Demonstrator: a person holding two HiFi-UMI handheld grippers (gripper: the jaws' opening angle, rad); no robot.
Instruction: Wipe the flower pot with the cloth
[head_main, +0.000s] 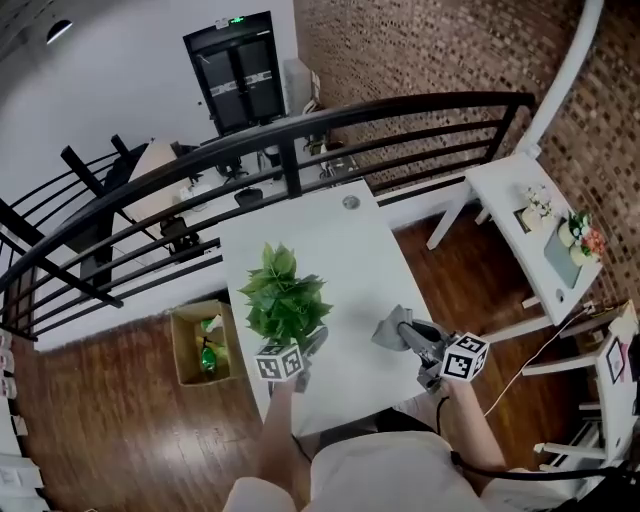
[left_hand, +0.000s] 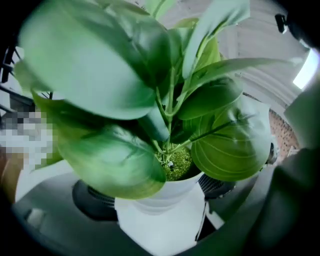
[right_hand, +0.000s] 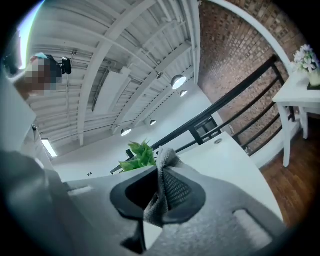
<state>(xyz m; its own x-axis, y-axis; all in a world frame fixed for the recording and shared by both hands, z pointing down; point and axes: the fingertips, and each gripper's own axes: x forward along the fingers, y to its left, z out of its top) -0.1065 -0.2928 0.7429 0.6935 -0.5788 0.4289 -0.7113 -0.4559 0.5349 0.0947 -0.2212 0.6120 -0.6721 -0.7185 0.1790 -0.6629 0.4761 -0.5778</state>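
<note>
A white flower pot holds a leafy green plant on the white table; from the head view the leaves hide the pot. My left gripper is low at the pot's near side and stands open, the pot between its two black pads with no clear press on it. In the head view the left gripper sits just under the foliage. My right gripper is shut on a grey cloth, held above the table right of the plant. The right gripper view shows the cloth pinched and hanging between the jaws.
A black railing runs behind the table. A cardboard box stands on the wooden floor at the left. To the right is a white side table with flowers. A small round fitting sits near the table's far edge.
</note>
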